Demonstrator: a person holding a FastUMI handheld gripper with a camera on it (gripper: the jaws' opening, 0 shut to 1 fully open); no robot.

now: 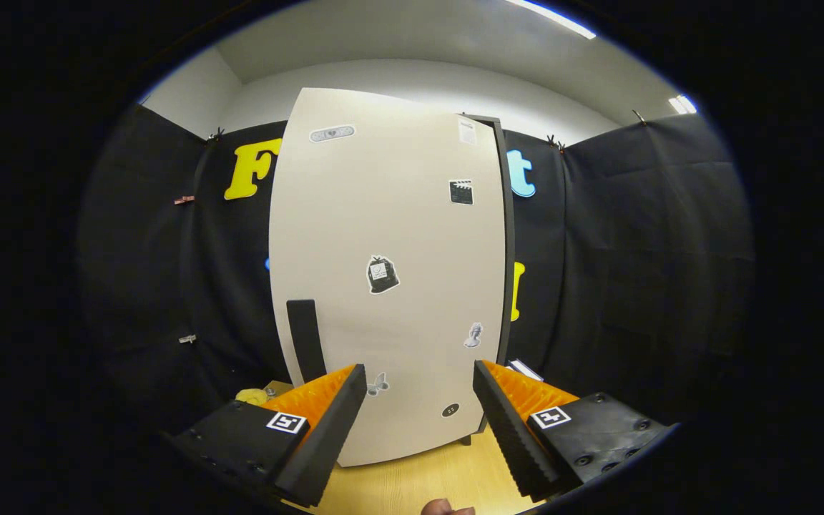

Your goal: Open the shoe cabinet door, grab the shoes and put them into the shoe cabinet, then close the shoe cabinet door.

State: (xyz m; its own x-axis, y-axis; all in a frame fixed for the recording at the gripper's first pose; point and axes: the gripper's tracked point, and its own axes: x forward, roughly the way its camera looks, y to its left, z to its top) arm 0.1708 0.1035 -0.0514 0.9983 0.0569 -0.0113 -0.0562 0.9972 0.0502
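A tall pale cabinet door (390, 236) with several small stickers stands just ahead of my fingers. It looks slightly ajar: a dark cabinet edge (505, 243) shows along its right side. A dark vertical handle (306, 340) sits low on the door's left side, just beyond my left finger (326, 429). My gripper (419, 379) is open, with nothing between its fingers and the door's lower part showing in the gap. A small yellow object (253, 395) lies on the floor to the left of the door; whether it is a shoe is unclear.
The cabinet stands on a light wooden floor (426, 479). Black cloth walls (634, 250) close in on both sides and behind. A small white object (524, 368) lies by the cabinet's right foot. A fingertip of a person (444, 508) shows below the fingers.
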